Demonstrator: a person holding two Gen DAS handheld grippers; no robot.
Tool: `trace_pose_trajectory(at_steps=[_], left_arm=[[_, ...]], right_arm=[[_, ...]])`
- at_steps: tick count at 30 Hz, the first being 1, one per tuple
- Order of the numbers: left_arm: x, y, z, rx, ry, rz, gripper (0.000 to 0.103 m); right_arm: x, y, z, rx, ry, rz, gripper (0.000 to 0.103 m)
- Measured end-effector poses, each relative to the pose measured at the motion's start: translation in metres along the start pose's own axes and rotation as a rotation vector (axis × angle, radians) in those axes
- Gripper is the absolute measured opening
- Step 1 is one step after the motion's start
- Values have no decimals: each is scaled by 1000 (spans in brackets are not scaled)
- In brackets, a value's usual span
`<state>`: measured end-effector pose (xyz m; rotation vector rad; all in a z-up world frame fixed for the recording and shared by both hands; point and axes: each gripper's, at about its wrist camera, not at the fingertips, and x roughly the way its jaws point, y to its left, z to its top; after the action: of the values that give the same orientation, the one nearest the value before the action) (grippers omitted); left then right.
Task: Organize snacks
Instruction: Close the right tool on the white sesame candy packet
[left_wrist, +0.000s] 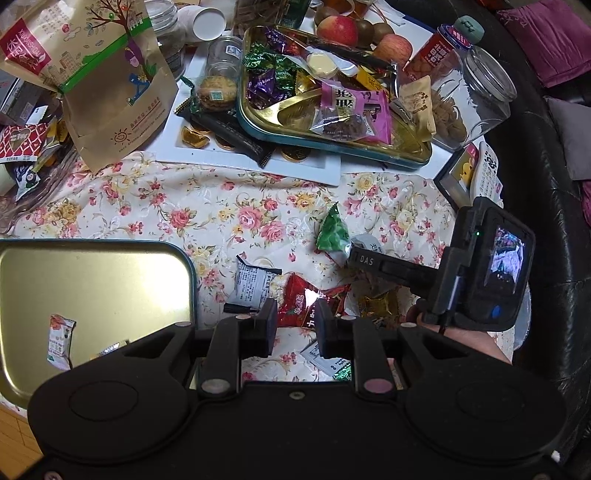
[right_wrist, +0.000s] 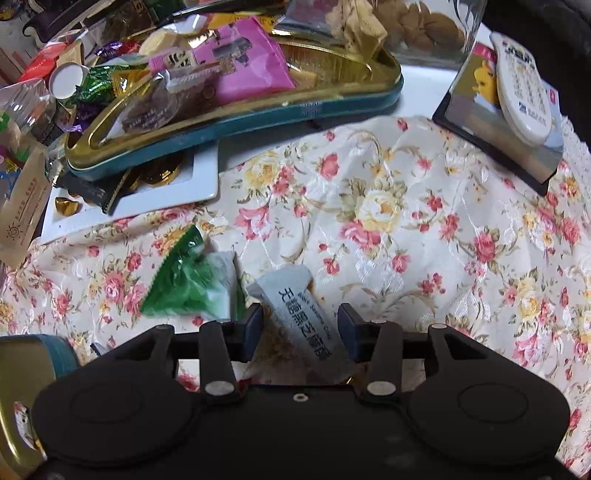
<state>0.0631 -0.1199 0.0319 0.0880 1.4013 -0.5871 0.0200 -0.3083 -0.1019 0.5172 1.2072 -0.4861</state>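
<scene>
Right wrist view puts the grey sachet dead centre, lying flat on the floral cloth, black lettering up, its near end running in between the fingers of the right gripper. Those jaws stand wide apart, a gap on either side of the sachet, nothing pinched! Just left of it, nearly touching, lies the green packet, a little blurred. Behind them the heaped tin rests on a white tray, a pink pouch on top of the pile. Far right, a white remote lies across a dark-framed picture. Over to the left wrist view: the left gripper hangs low over a red wrapper, its fingers partly open and holding nothing that can be seen. A white wrapper lies just left of the red one, a gold candy just right. At left sits the empty-looking gold lid with one small packet in it. The right gripper reaches in from the right, beside the green packet. Up the table: a brown bag, apples, a clear jar.
</scene>
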Motion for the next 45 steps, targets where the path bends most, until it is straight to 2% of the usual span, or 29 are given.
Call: trace_pose_trajectory(at_steps=[10, 12, 14, 19, 23, 28, 35, 40, 41, 42, 43, 45], left_arm=[[-3, 1, -2, 0, -2, -9, 29], [-5, 2, -3, 2, -4, -11, 29], [-6, 2, -3, 0, -5, -15, 29], [-8, 4, -2, -10, -9, -22, 29], [-9, 5, -2, -13, -9, -30, 29], [-9, 4, -3, -11, -6, -32, 28], [-5, 1, -5, -1, 5, -29, 29], [-4, 1, -4, -2, 8, -28, 28], [-4, 1, -4, -2, 8, -28, 28], [-4, 1, -4, 0, 7, -28, 28], [-4, 1, -4, 1, 7, -27, 29], [-4, 1, -4, 1, 7, -27, 29]], right_arm=[[3, 16, -10, -116, -24, -34, 53], [5, 19, -13, -144, -27, -26, 63], [5, 22, -16, -170, -27, -17, 67], [2, 26, -21, -149, -58, -45, 66], [-1, 30, -25, -187, -84, -54, 58], [-1, 25, -25, -183, -100, -43, 55], [1, 21, -17, -178, -67, -26, 54], [2, 20, -15, -196, -62, -32, 49], [2, 20, -15, -197, -62, -33, 43], [1, 20, -15, -199, -61, -34, 31], [0, 19, -14, -199, -61, -35, 25], [0, 15, -13, -184, -57, -31, 21]])
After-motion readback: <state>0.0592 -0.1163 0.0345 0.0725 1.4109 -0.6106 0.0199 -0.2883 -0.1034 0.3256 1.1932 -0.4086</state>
